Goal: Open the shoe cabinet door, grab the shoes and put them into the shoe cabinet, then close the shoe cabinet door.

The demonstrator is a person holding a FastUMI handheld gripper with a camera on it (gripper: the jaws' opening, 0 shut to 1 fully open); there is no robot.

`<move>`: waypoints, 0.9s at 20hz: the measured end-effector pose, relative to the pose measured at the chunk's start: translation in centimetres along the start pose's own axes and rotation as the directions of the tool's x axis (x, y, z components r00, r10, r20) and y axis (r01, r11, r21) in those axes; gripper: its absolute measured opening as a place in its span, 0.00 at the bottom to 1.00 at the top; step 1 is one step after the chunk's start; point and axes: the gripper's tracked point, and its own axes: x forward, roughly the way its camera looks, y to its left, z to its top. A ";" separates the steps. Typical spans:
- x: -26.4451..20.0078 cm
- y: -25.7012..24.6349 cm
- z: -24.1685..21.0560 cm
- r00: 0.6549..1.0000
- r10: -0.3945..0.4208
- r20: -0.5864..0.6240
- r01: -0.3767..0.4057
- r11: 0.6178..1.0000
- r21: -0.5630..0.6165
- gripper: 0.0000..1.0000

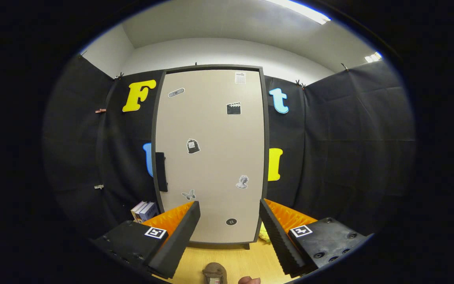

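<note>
Claw [229, 230] is spread wide, nothing between my fingers [175, 236], both tips in free air short of the shoe cabinet [211, 157].

Shoe cabinet stands dead ahead, upright on the wooden floor [235, 260], door [215, 134] shut flush in its dark frame. Pale door face carries small stickers: a plaster shape near the top on the handle side, a clapperboard [233, 108] on the opposite side, a bag shape about mid-height, a bust [242, 182] lower down, a butterfly [188, 194] just above my left fingertip, a round button shape [231, 221] near the bottom between my fingers. Dark handle [160, 171] sits on the door's left edge, about mid-height.

Shoe [214, 273], brownish, lies on the floor in front of the cabinet, nearer to me than the door, between and below my fingers; I see part of it, so I can't tell the type.

Beside the cabinet's lower left corner, a few books [144, 211] stand against the black cloth wall [349, 150]. Something yellow-green [264, 235] on the floor at the cabinet's lower right corner, mostly hidden by my right finger, can't tell what.

White wall and ceiling above the cabinet, with a ceiling light [302, 12].
</note>
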 end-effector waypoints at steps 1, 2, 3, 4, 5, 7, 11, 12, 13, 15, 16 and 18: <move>0.6 0.9 0.1 1.000 0.009 0.002 -0.009 1.000 0.010 0.98; 1.3 1.9 0.4 1.000 0.022 0.006 -0.022 1.000 0.018 0.98; 2.1 3.1 0.5 0.999 0.036 0.011 -0.036 0.999 0.020 0.97; 2.9 4.2 0.7 0.999 0.049 0.014 -0.049 0.999 0.018 0.97; 3.6 5.6 0.9 0.998 0.067 0.012 -0.067 0.998 0.020 0.97; 5.6 8.5 1.5 0.995 0.094 0.020 -0.095 0.995 0.034 0.97; 9.3 12.9 0.9 0.993 0.119 0.011 -0.120 0.992 0.028 0.97; 10.3 13.9 0.6 0.992 0.125 0.005 -0.125 0.992 0.017 0.97; 11.3 14.9 0.2 0.992 0.125 0.000 -0.125 0.992 0.009 0.97; 13.3 16.2 -0.4 0.993 0.116 -0.002 -0.116 0.993 0.000 0.98; 14.2 16.9 -0.5 0.994 0.114 -0.003 -0.114 0.994 0.006 0.98; 16.1 17.9 -1.1 0.993 0.114 -0.011 -0.113 0.993 0.019 0.98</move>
